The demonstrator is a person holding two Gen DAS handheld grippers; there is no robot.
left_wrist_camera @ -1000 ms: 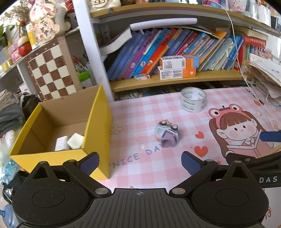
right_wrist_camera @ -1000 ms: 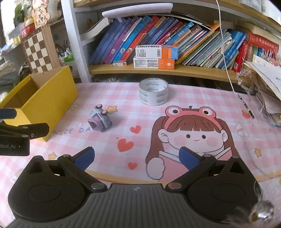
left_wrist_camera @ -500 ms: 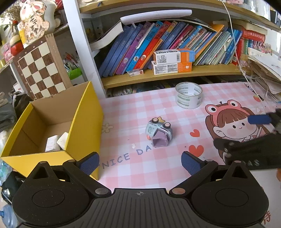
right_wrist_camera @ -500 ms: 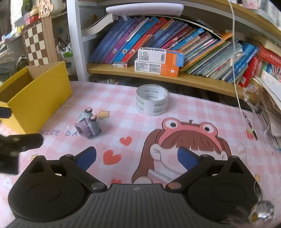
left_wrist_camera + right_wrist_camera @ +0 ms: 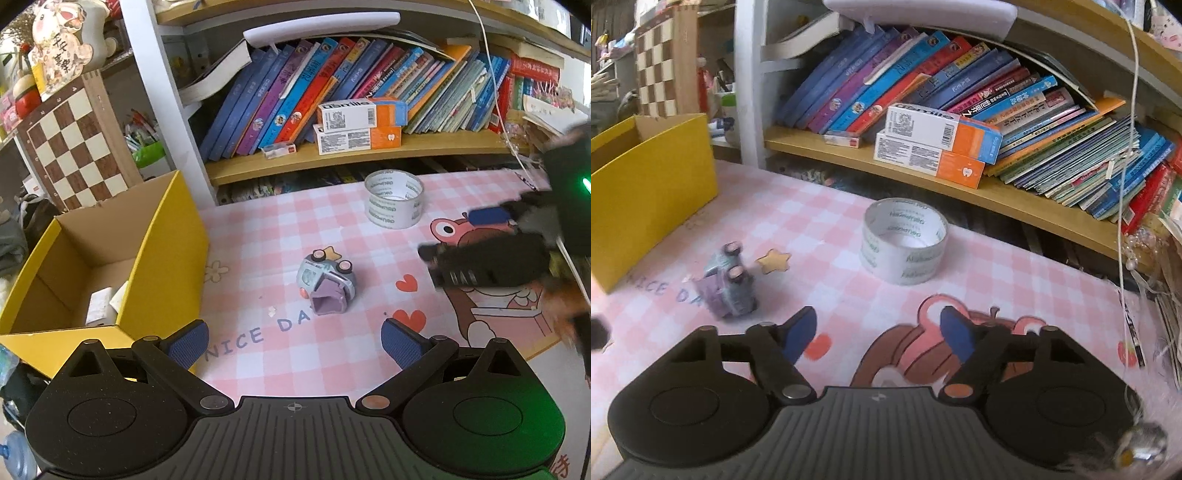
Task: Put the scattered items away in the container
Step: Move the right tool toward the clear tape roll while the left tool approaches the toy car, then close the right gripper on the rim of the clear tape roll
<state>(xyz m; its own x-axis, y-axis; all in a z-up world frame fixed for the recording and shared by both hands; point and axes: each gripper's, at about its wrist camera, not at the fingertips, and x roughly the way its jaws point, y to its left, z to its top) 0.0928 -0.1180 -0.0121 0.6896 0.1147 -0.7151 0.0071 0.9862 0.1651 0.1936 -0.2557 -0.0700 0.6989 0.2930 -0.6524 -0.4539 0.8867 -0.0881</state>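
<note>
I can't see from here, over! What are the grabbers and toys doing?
Left gripper open, empty. Right gripper closing, empty, near tape roll. Toy car on mat, outside yellow box. Nothing blocking.

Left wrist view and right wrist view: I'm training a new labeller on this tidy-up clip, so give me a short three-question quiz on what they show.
1. True or false: the toy car stands upright on its wheels on the pink checked mat.
2. What lies nearest ahead of the right gripper: A) the tape roll, B) the yellow box, C) the chessboard?
3. Fill in: nothing is between the pads of the left gripper; its jaws are ____.

Key: 1 false, it lies tipped with its wheels off the mat; 2 A; 3 open.
</note>
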